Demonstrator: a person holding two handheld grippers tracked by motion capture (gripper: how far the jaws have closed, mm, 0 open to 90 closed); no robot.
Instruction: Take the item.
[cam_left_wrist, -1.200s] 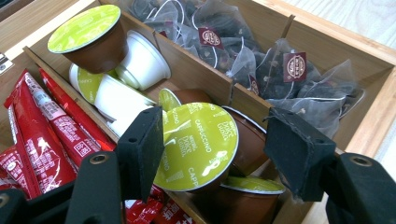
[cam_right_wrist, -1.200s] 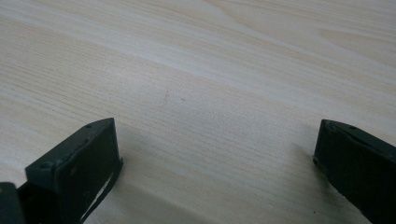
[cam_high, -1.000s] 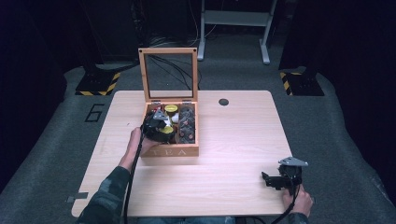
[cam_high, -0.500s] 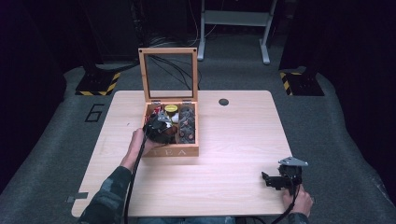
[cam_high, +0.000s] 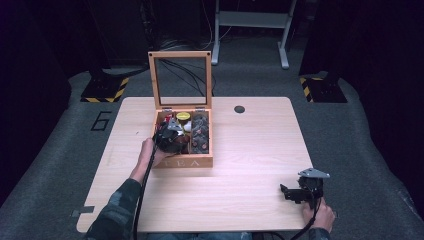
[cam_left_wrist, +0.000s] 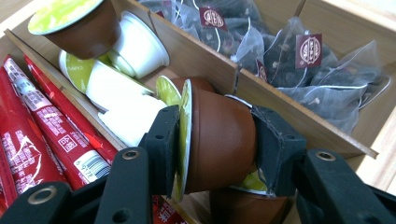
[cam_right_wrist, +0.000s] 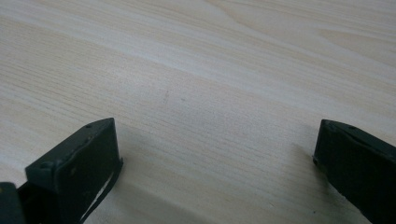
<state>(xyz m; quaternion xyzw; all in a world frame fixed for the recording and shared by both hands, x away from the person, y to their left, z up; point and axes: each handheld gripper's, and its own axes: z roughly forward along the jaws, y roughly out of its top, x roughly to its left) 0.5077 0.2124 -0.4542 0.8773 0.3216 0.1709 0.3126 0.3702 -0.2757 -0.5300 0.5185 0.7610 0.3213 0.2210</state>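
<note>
Brown plastic, a green foil lid: that is the coffee capsule (cam_left_wrist: 219, 140) in the left gripper view, lying on its side in the lower middle of the frame. The left claw (cam_left_wrist: 212, 149) is clamped on it, one black pad flat on the lid, the other on the capsule's base, and its jaws have just been closing onto it. More capsules, brown and white, lie above it toward the upper left, inside the middle compartment of the wooden tea box (cam_left_wrist: 322, 133). Red stick sachets (cam_left_wrist: 51, 126) fill the left edge; mesh tea bags (cam_left_wrist: 299, 65) sit beyond the divider at the upper right.

Over to the high view: the tea box (cam_high: 182, 162) stands left of centre on the desk (cam_high: 250, 150), glass lid upright. The left claw (cam_high: 172, 135) reaches into it, hand at the box's left wall. Compared with a second ago the hand is in the same spot inside the box.

At the lower right, the right claw (cam_high: 290, 192) rests near the desk's front edge, well apart from the box, unchanged from the earlier frame.

Right gripper view: the right claw (cam_right_wrist: 215, 154) stands wide apart over bare pale wood, nothing between the jaws.
</note>
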